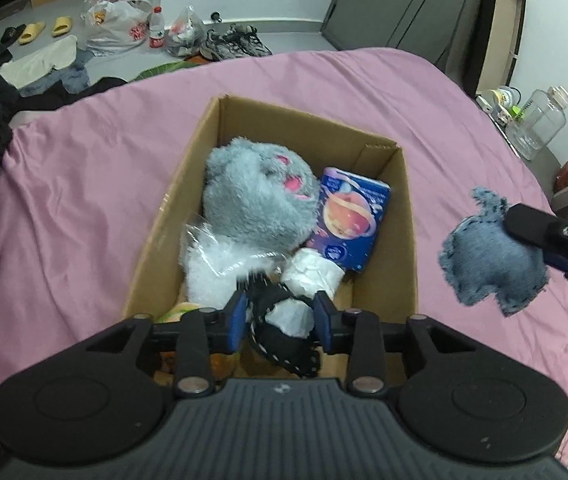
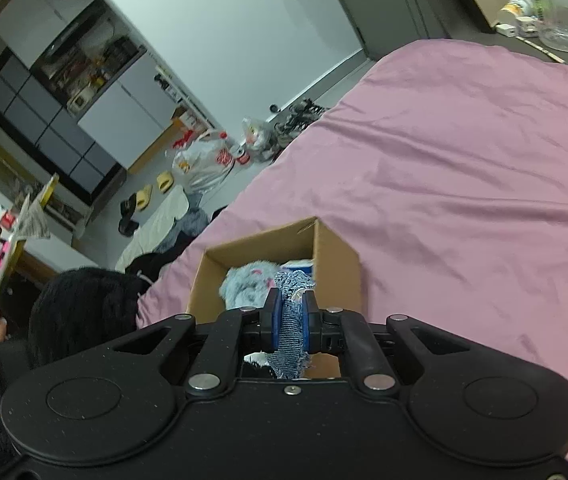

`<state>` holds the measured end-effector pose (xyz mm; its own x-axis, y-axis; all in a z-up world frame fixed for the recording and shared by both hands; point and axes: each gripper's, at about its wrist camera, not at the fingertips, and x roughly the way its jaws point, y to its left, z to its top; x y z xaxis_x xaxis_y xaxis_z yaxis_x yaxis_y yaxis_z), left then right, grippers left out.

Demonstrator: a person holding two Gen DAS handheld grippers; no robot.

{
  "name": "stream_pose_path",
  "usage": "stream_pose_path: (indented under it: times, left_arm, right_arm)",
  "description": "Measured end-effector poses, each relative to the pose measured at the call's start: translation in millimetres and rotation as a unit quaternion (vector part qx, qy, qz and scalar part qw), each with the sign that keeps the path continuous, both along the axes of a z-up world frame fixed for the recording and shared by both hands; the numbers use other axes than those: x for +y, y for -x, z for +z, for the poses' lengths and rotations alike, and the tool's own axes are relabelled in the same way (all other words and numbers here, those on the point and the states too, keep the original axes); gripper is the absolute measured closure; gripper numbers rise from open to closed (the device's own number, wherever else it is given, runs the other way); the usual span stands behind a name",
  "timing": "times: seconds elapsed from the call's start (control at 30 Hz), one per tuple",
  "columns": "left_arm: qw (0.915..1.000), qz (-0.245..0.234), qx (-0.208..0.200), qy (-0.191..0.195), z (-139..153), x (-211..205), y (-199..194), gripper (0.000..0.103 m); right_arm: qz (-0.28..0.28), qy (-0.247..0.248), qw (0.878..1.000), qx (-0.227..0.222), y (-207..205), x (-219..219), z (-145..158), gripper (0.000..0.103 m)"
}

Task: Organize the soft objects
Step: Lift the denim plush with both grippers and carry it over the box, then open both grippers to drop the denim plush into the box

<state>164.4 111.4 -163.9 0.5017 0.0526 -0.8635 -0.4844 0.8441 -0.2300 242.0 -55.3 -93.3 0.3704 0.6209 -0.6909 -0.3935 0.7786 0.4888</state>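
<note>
A cardboard box (image 1: 408, 216) sits on the pink bed. In it lie a grey plush toy (image 1: 256, 192), a blue printed carton (image 1: 348, 220), a white fluffy item in clear wrap (image 1: 212, 268) and a white roll (image 1: 312, 272). My left gripper (image 1: 280, 316) is over the box's near end, open around a black and white item (image 1: 280, 340) without pinching it. My right gripper (image 2: 291, 322) is shut on a frayed denim blue soft piece (image 2: 290, 320), held in the air right of the box; it also shows in the left wrist view (image 1: 492, 260).
The pink bed sheet (image 1: 84, 200) spreads around the box. A black fuzzy garment (image 2: 80, 300) lies at the bed's left edge. Bags, shoes and slippers (image 1: 124, 24) litter the floor beyond. A clear jar (image 1: 536, 120) stands on a side shelf at right.
</note>
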Motion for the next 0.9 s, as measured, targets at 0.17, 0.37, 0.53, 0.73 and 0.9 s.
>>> stream_pose_path:
  times: [0.17, 0.37, 0.53, 0.73, 0.9]
  left_arm:
    - [0.9999, 0.007, -0.009, 0.001, 6, 7, 4, 0.056]
    - [0.9998, 0.013, -0.016, 0.007, 9, 15, 5, 0.054]
    - [0.9995, 0.024, -0.015, 0.013, 6, 20, 8, 0.054]
    - [0.9994, 0.026, -0.013, 0.020, 8, 16, 12, 0.050]
    - [0.9995, 0.011, -0.027, 0.010, 21, 8, 17, 0.031]
  right_arm:
    - [0.011, 0.020, 1.000, 0.006, 5, 17, -8, 0.092]
    - [0.016, 0.044, 0.999, 0.016, 8, 26, -16, 0.086]
    - [-0.008, 0.049, 0.998, 0.036, 10, 16, -21, 0.074]
    - [-0.038, 0.045, 0.998, 0.023, 20, -6, -10, 0.051]
    - [-0.065, 0.048, 0.997, 0.004, 30, -25, 3, 0.032]
